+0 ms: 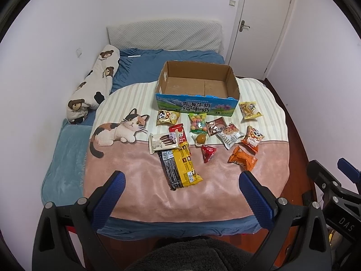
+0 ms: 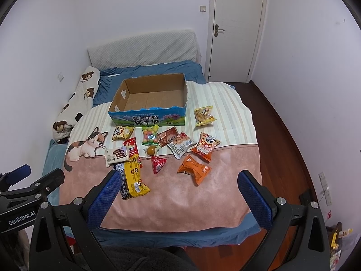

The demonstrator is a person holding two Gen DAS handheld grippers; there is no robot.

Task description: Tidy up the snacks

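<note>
Cardboard box [image 1: 196, 83] sits empty beyond the scattered snacks [image 1: 203, 135], ready for filling; both grippers' jaws hover spread, holding nothing.

The blanket [image 1: 140, 180] is pink at its near edge and cream-striped toward the far edge, with a calico cat print at its left edge. The cardboard box [image 1: 196, 85] is plain brown inside, blue with white lettering outside. The bed sheet [image 1: 144, 65] is blue. The long pillow [image 1: 97, 79] is white with brown bears. Both grippers' fingers [image 2: 102, 201] are blue-padded on black frames.
</note>
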